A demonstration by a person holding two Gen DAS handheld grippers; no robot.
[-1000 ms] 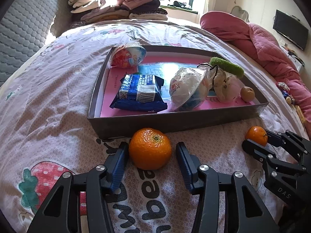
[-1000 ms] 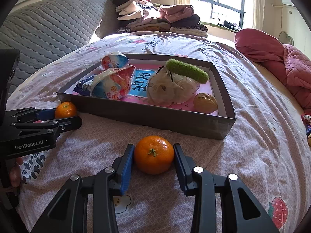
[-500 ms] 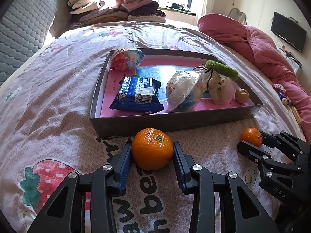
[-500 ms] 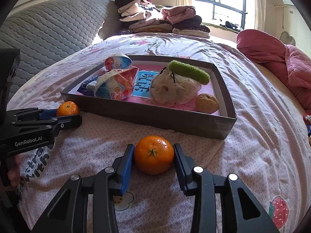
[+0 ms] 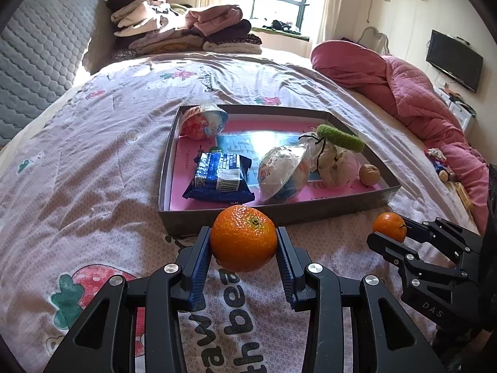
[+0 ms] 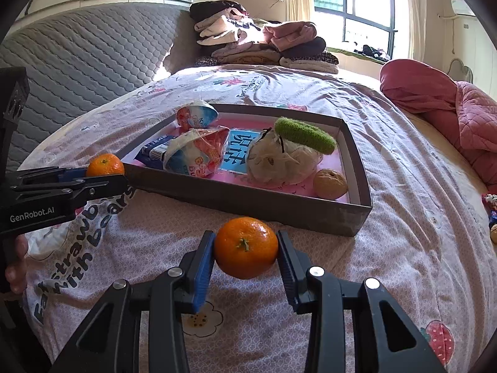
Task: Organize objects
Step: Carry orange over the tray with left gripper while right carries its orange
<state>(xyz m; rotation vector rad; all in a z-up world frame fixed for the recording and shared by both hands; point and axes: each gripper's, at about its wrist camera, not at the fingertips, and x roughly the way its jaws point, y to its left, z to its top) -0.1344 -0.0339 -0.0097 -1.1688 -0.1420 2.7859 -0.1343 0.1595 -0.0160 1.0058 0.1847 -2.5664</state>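
My left gripper [image 5: 243,245] is shut on an orange tangerine [image 5: 243,237], held just above the bedspread in front of the grey tray [image 5: 279,214]. My right gripper [image 6: 245,251] is shut on a second tangerine [image 6: 246,247], also lifted near the tray's front wall [image 6: 248,200]. Each gripper shows in the other's view, the right one [image 5: 388,233] at the right and the left one [image 6: 105,171] at the left. The tray holds a blue snack pack [image 5: 219,180], two snack cups [image 5: 284,174], a mesh bag [image 5: 337,166], a green hair band [image 5: 340,136] and a walnut [image 5: 369,174].
The tray lies on a pink patterned bedspread [image 5: 93,171]. A pink quilt [image 5: 403,93] is bunched at the right. Folded clothes [image 5: 180,31] are stacked by the grey headboard [image 5: 34,56]. Small toys [image 6: 492,217] lie at the bed's right edge.
The left gripper closed on its tangerine. Both grippers have lifted their tangerines off the bedspread and tilted up, towards the tray.
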